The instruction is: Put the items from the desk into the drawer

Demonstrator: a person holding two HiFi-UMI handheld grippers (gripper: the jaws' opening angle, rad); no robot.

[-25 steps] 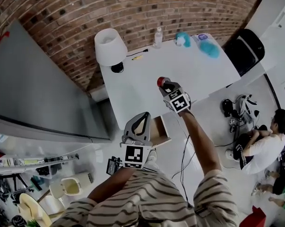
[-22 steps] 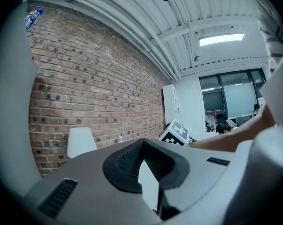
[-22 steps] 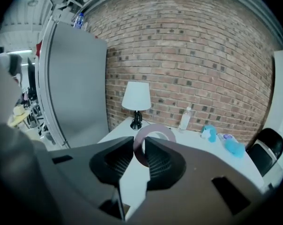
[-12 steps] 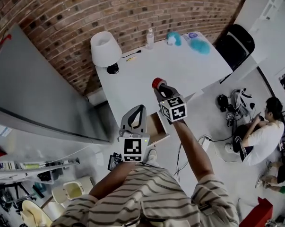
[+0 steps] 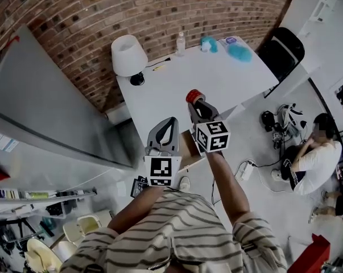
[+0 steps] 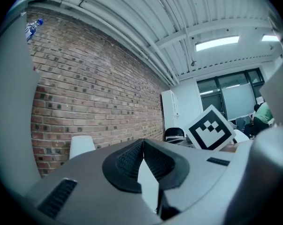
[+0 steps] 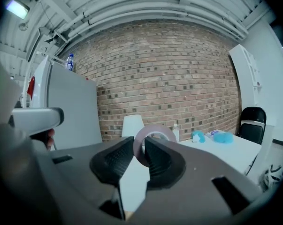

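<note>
My right gripper (image 5: 195,100) is shut on a red roll of tape (image 5: 192,95), held upright above the near edge of the white desk (image 5: 228,75). In the right gripper view the roll (image 7: 155,131) stands on edge between the pads of that gripper (image 7: 140,146). My left gripper (image 5: 170,121) is shut and empty, its tips touching (image 6: 143,144), just left of the right one. The open wooden drawer (image 5: 187,151) shows below the desk edge, mostly hidden behind both grippers.
On the far side of the desk stand a white lamp (image 5: 129,55), a small bottle (image 5: 181,42), a yellow pen (image 5: 160,66) and two teal fluffy items (image 5: 239,52). A grey cabinet (image 5: 52,112) is at left, a black chair (image 5: 282,50) at right. A person (image 5: 309,170) sits on the floor.
My right gripper has lifted the tape roll up toward the camera and rolled a little. The left gripper has risen slightly and stays shut.
</note>
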